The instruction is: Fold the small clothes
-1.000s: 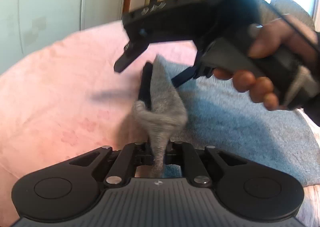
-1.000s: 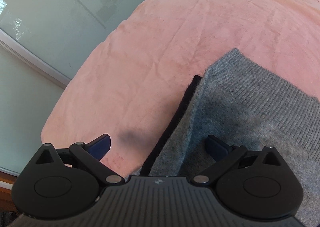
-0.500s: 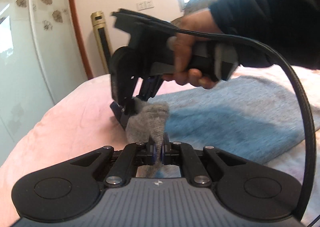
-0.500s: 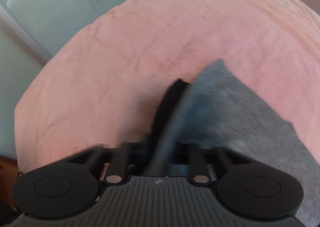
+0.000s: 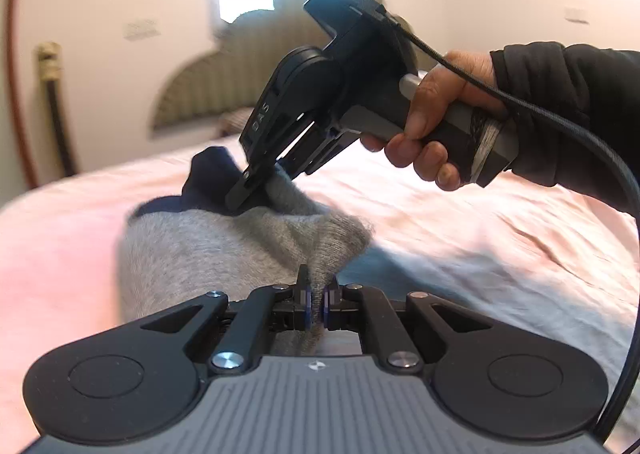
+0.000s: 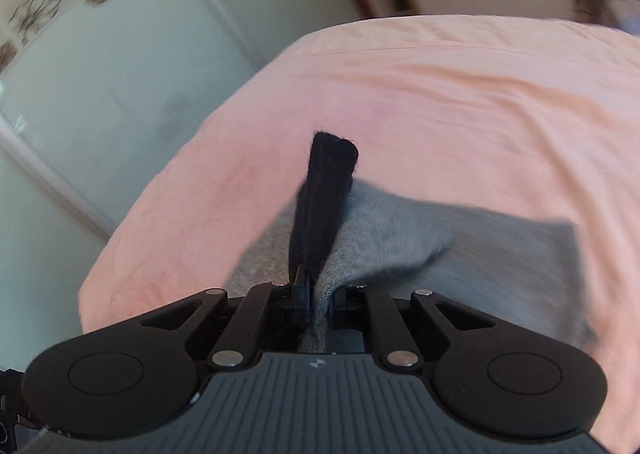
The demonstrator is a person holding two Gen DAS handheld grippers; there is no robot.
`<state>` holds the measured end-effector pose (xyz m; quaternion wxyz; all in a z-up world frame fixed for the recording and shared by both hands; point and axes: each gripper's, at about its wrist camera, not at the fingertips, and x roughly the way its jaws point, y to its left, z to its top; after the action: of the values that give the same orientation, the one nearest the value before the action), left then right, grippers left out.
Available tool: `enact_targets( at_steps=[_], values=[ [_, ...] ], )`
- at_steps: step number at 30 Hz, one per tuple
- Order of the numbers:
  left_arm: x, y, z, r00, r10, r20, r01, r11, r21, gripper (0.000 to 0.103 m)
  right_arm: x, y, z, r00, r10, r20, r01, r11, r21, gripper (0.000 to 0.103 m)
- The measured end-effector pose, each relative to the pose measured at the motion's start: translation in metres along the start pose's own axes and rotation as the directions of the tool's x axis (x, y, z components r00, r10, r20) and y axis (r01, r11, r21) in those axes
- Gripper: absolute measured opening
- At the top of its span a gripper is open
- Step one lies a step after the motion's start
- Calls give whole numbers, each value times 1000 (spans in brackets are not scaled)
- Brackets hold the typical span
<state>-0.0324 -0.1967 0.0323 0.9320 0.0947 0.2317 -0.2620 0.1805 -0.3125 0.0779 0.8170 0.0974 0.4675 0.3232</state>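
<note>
Over pink bedspread (image 6: 460,93): grey knit garment (image 5: 208,246) slung between grippers. Left gripper (image 5: 316,304) pinched tight on its 6 o'clock edge; right gripper (image 5: 256,189) clamped near the dark trim (image 6: 326,193), 11 o'clock. Soft, light, limp, likely stretchy; grip ribbed edges and corners.

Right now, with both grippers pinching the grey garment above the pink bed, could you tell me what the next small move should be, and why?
Probably carry the two held edges together across and lower them. The left gripper and right gripper are each shut on the grey garment, which is lifted and bunched over the pink bedsheet, so the fold is not yet laid flat.
</note>
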Motion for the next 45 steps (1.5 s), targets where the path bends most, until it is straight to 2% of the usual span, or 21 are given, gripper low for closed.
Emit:
enact_targets(
  at_steps=[3,6,7,9,10,11,13,15,16,17,23,28,30,32,35,36,37,39,42,43,45],
  values=[
    [24,-19,-2,997,-43,-66,42,999,-9,5,-10,-50,-27,999,-34,12,33,993,110,14],
    [34,-23,-11,993,-42,-111,43,999,5,5,-6,-71,-43,1000,9,27,-14,985,170,15],
    [36,-24,-11,991,-40,-127,41,999,2,5,-4,-76,-43,999,20,41,-27,981,190,22],
    [38,-18,-10,989,-46,-139,44,999,-18,5,-3,-85,-42,996,46,74,-62,971,229,47],
    [41,-20,-9,989,-44,-142,42,999,-19,5,-5,-89,-40,992,66,108,-92,963,253,71],
    [42,-23,-7,989,-41,-145,39,999,-18,5,-7,-94,-39,985,92,147,-129,953,274,81],
    [45,-22,-5,988,-31,-149,30,999,-12,5,3,-98,-31,981,108,164,-153,942,297,81],
    [48,-24,-5,988,-25,-151,24,1000,-10,5,13,-99,-27,985,95,142,-135,942,308,67],
    [48,-25,-4,988,-24,-152,23,1000,-11,5,21,-97,-25,989,100,106,-128,947,296,29],
    [47,-25,-4,988,-23,-153,22,1000,-10,5,26,-92,-24,993,87,82,-107,953,283,20],
    [50,-25,-2,987,-32,-159,29,999,-25,5,-11,-71,-23,990,-7,144,-14,990,143,16],
    [56,-24,-4,987,-33,-158,31,999,-13,5,-2,-98,-38,988,-80,132,46,970,240,16],
    [51,-21,-2,986,-46,-161,44,999,-16,7,-3,-106,-45,984,-32,173,-22,953,302,26],
    [40,-12,0,985,-77,-156,72,997,-34,7,-10,-106,-47,979,13,205,-82,940,332,60],
    [8,18,2,973,-200,-114,188,977,-105,11,-36,-94,-51,958,-12,288,-82,946,313,96],
    [-2,32,1,967,-233,-100,219,967,-131,18,-47,-91,-53,948,-26,316,-74,951,301,102],
    [-10,48,-2,964,-248,-94,232,960,-157,24,-56,-90,-54,941,-32,336,-71,954,292,103],
    [-19,84,-6,968,-236,-87,211,952,-223,55,-67,-93,-56,939,-59,338,-44,956,291,103],
    [-15,144,-4,988,-140,-65,107,925,-365,58,-59,-103,-58,952,-103,290,8,950,311,103],
    [-8,164,-2,992,-110,-60,73,899,-432,58,-52,-106,-58,956,-113,272,20,947,321,103],
    [16,203,0,990,-127,-55,72,812,-579,61,-34,-109,-57,966,-95,239,8,941,338,101]
  ],
)
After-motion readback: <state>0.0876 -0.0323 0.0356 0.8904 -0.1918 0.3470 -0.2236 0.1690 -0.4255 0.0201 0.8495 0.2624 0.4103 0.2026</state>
